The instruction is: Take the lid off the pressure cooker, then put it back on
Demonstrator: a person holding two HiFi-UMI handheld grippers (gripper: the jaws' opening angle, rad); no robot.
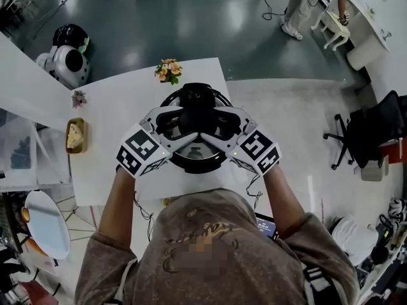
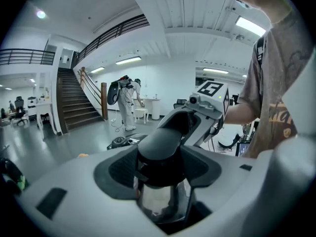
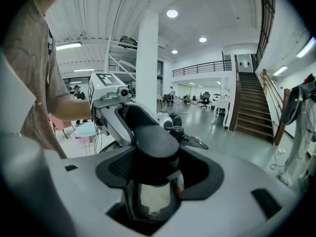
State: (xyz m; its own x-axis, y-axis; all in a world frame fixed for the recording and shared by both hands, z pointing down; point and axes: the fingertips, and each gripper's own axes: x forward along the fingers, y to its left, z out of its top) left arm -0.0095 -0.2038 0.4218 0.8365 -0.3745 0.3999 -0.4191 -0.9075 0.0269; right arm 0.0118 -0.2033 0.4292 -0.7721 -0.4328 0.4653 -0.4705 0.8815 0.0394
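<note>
The pressure cooker (image 1: 191,161) stands on the white table (image 1: 121,107), its lid topped by a long black handle (image 1: 197,114). My left gripper (image 1: 169,123) grips that handle from the left and my right gripper (image 1: 225,123) from the right, their tips almost meeting. In the left gripper view the black pads (image 2: 121,169) hug the handle (image 2: 165,142), with shiny steel under it and the right gripper's marker cube (image 2: 212,90) beyond. The right gripper view shows the same handle (image 3: 155,142) between its pads (image 3: 195,169). Whether the lid is lifted off the pot is hidden.
A flower bunch (image 1: 168,70) sits at the table's far edge, a small flower (image 1: 78,98) and a wooden tray with food (image 1: 75,135) at its left. A round robot (image 1: 67,59) is on the floor beyond, an office chair (image 1: 369,129) to the right, and a person (image 1: 299,11) stands far off.
</note>
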